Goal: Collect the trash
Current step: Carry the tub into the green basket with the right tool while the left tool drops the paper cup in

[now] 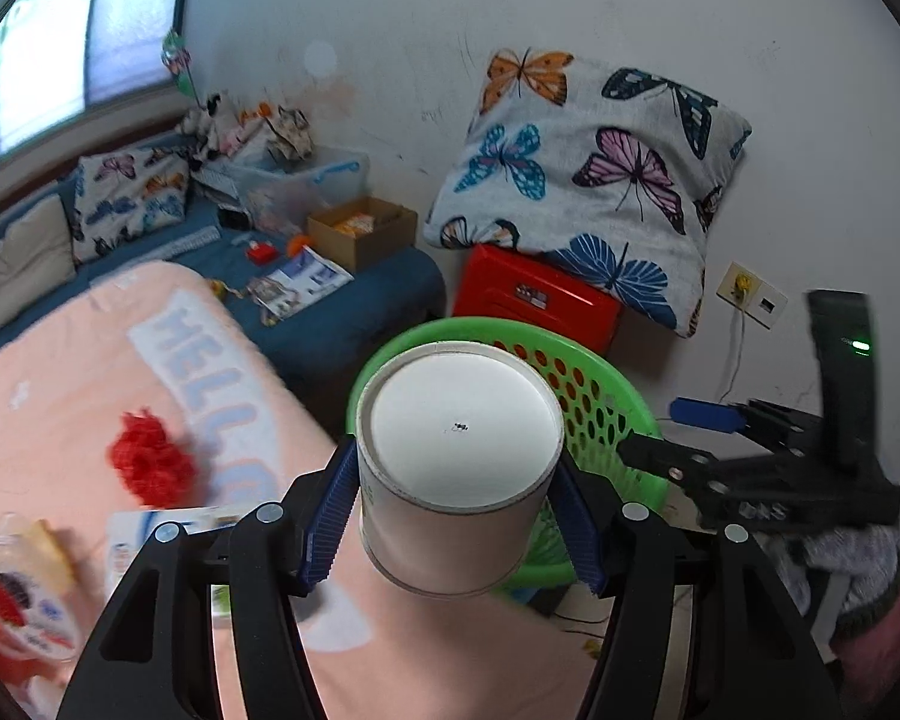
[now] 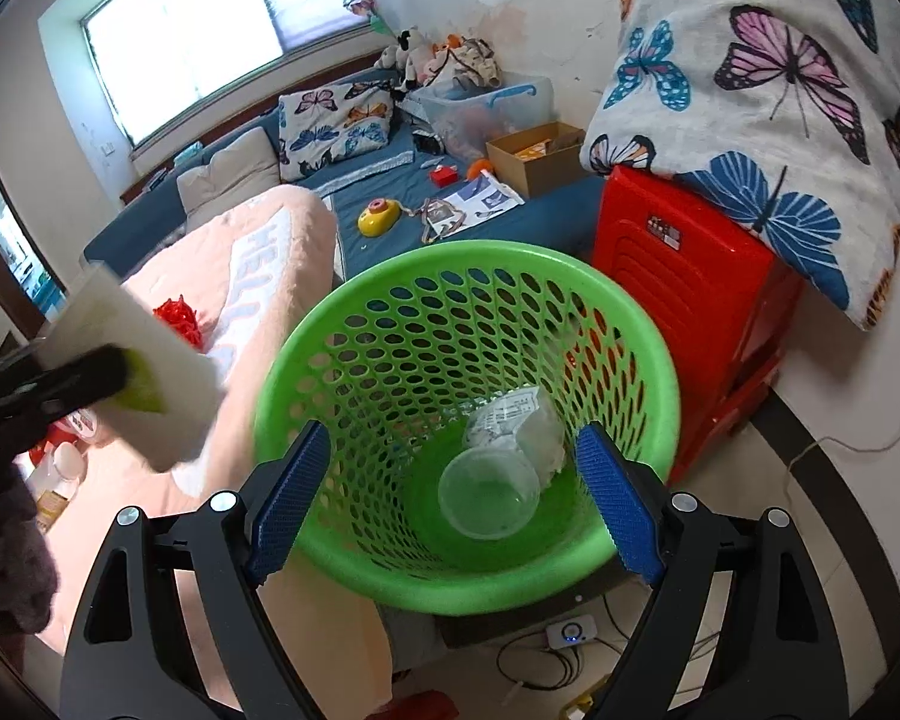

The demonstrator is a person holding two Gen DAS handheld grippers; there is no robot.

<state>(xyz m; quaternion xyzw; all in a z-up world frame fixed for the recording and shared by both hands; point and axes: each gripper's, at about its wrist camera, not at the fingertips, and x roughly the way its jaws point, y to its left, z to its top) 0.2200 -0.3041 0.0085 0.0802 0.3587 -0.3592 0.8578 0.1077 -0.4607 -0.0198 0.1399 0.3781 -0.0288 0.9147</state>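
My left gripper (image 1: pixel 459 510) is shut on a white paper cup (image 1: pixel 456 468), bottom toward the camera, held over the pink blanket near the green perforated waste basket (image 1: pixel 606 396). The cup also shows in the right wrist view (image 2: pixel 144 372) at the left, blurred. My right gripper (image 2: pixel 450 498) is open and empty above the basket (image 2: pixel 354 312), which holds a clear plastic cup (image 2: pixel 489 495) and a crumpled clear wrapper (image 2: pixel 522 426). A red net scrap (image 1: pixel 150 459) and a plastic bottle (image 1: pixel 24 588) lie on the blanket.
A red plastic stool (image 2: pixel 684 294) with a butterfly pillow (image 2: pixel 768 84) stands right of the basket against the wall. A blue sofa bed (image 2: pixel 390 192) carries a cardboard box (image 2: pixel 534 156), papers and toys. Cables and a white device (image 2: pixel 570 633) lie on the floor.
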